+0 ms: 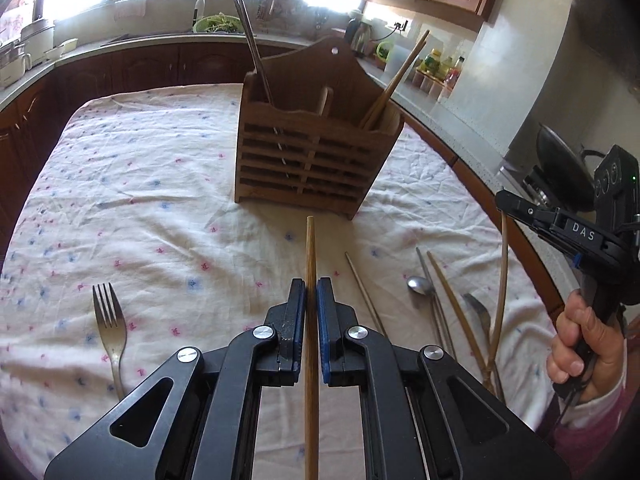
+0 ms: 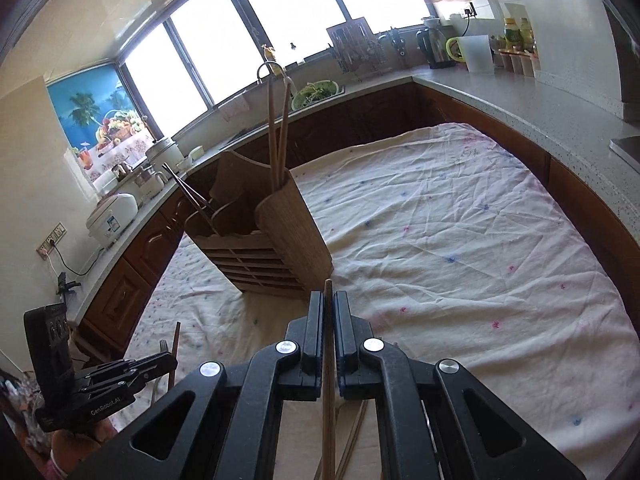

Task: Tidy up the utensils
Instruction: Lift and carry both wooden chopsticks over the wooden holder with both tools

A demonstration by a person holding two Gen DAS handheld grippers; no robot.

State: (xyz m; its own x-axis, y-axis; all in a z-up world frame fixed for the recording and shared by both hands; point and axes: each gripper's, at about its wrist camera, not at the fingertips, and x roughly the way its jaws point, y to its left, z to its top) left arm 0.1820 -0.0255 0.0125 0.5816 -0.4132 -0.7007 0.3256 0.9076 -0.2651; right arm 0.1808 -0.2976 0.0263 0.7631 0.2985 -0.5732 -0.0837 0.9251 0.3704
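My left gripper point(image 1: 311, 286) is shut on a wooden chopstick point(image 1: 310, 248) that points toward the slatted wooden utensil holder point(image 1: 316, 152) on the tablecloth. Metal chopsticks point(image 1: 252, 48) stand in the holder's left compartment and wooden ones point(image 1: 400, 76) in its right. At the right, my right gripper point(image 1: 500, 200) is shut on another wooden chopstick point(image 1: 503, 272), which hangs down from it. In the right wrist view, that gripper point(image 2: 329, 298) clamps its chopstick point(image 2: 328, 420) just short of the holder point(image 2: 260, 248). The left gripper point(image 2: 174, 360) shows at lower left.
A fork point(image 1: 110, 320) lies on the floral tablecloth point(image 1: 160, 200) at the left. A spoon point(image 1: 418, 284), loose wooden chopsticks point(image 1: 364, 292) and other cutlery point(image 1: 478, 308) lie at the right near the table edge. Kitchen counters point(image 2: 500, 92) surround the table.
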